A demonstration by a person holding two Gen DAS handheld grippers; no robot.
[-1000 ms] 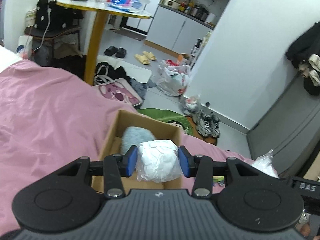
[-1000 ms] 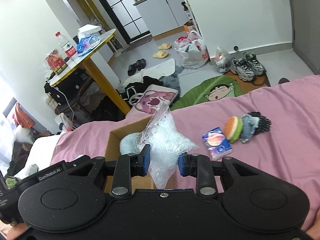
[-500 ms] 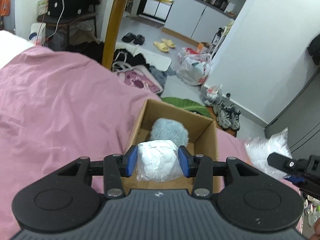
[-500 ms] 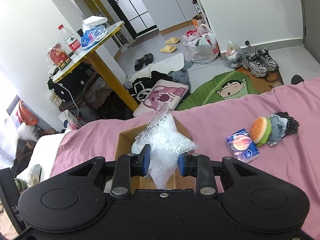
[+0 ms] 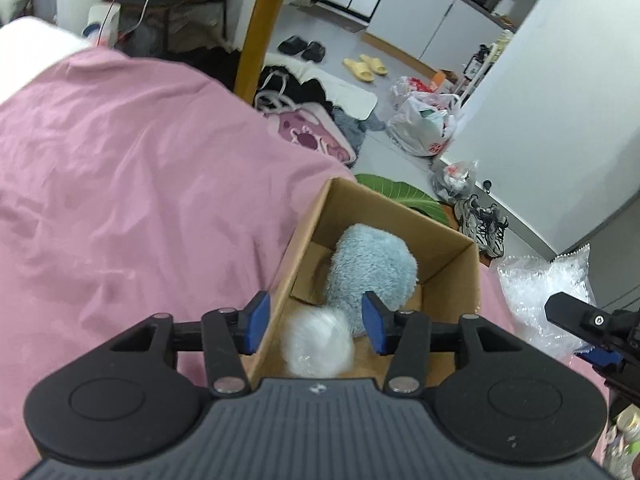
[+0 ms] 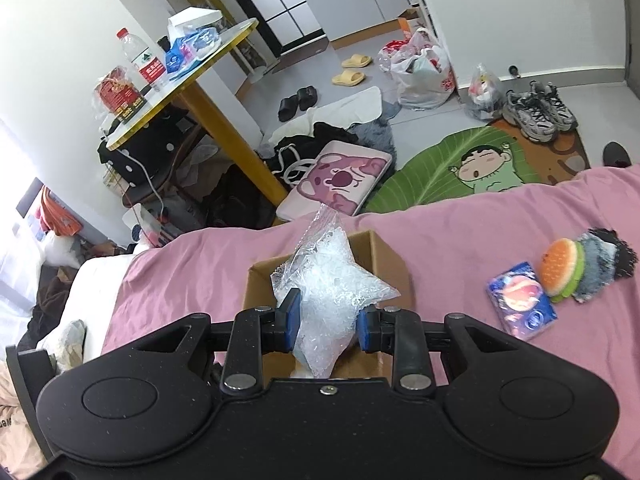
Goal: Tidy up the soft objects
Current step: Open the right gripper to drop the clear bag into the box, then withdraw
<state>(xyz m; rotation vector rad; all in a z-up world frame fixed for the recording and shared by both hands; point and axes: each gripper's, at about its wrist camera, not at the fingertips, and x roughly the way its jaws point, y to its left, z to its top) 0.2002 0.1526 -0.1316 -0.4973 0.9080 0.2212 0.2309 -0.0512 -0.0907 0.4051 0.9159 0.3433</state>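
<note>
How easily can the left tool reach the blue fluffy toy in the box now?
Probably yes. The left tool stands open above the cardboard box, its jaws having just opened, and the white bundle lies loose below. The blue fluffy toy lies uncovered just ahead; only that bundle partly blocks its near side.

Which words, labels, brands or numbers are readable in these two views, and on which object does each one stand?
No text can be read for certain in either view.
Red label on the water bottle: print too small to read.
Gold print on the red packet: blurred.
Print on the blue pack: too small to read.
Red print on the white shopping bag: unreadable.
</note>
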